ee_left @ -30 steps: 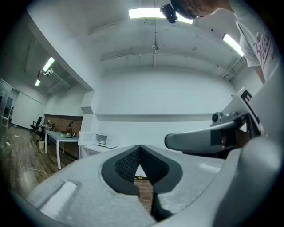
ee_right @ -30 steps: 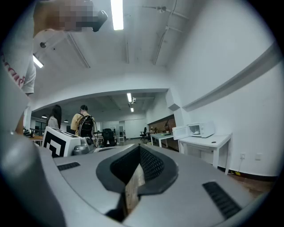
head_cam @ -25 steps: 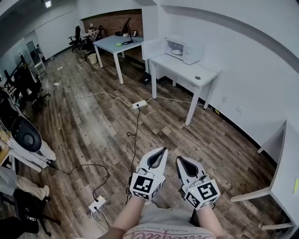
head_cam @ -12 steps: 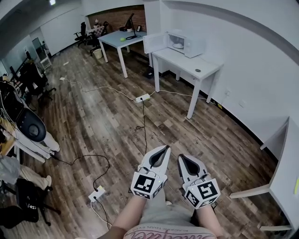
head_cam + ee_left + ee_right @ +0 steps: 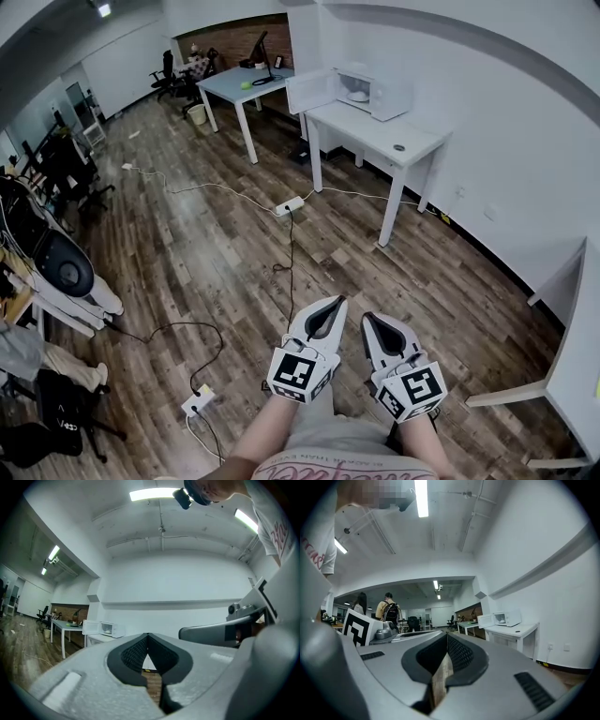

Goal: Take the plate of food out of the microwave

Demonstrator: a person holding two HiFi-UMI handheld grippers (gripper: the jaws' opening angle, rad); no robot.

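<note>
Plate of food (image 5: 357,96): inside the microwave (image 5: 377,92), door open, on the white table (image 5: 405,141).
Change: the room has shifted slightly in the head view; the microwave remains well apart.
Left gripper (image 5: 329,304): clenched, empty.
Right gripper (image 5: 367,320): clenched, empty.
Task status: approach phase, judged.

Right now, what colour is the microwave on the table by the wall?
The microwave is white; the head view shows it best.

A white box-shaped microwave (image 5: 380,94) is sitting on the white rectangular table (image 5: 403,145), a plate (image 5: 358,96) lying inside. A white power strip (image 5: 289,204) is lying left of that table.
</note>
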